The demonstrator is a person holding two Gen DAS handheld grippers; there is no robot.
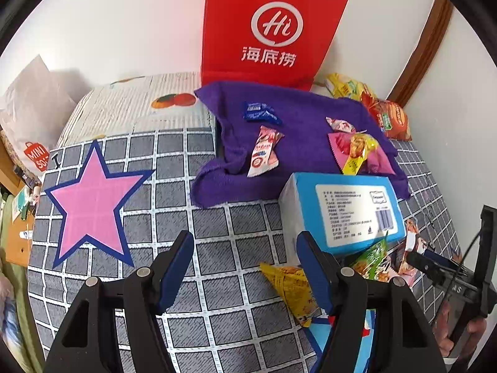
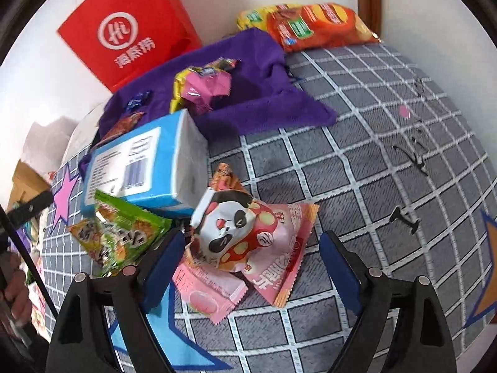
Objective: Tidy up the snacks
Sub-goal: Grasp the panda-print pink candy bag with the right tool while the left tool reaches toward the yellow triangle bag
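My left gripper [image 1: 244, 240] stands open over the grey checked bedspread [image 1: 217, 233], and nothing is held. A yellow snack packet [image 1: 287, 283] lies by its right finger. Beyond it is a blue tissue box [image 1: 341, 208] and a purple cloth [image 1: 298, 118] bearing a blue packet [image 1: 261, 112], a pink-and-white packet [image 1: 264, 152] and a yellow packet [image 1: 357, 152]. My right gripper [image 2: 251, 239] is open too. A panda-print packet [image 2: 233, 233] sits between its fingers on top of pink packets [image 2: 279, 270], and the pads do not press it. A green packet [image 2: 124, 236] lies to the left.
A red paper bag [image 1: 270, 28] leans on the white wall behind the cloth. Orange and yellow chip bags [image 2: 320, 25] lie in the far corner. A pink star [image 1: 93, 199] marks the bedspread at left. The other gripper and a hand [image 1: 459, 335] show at the right edge.
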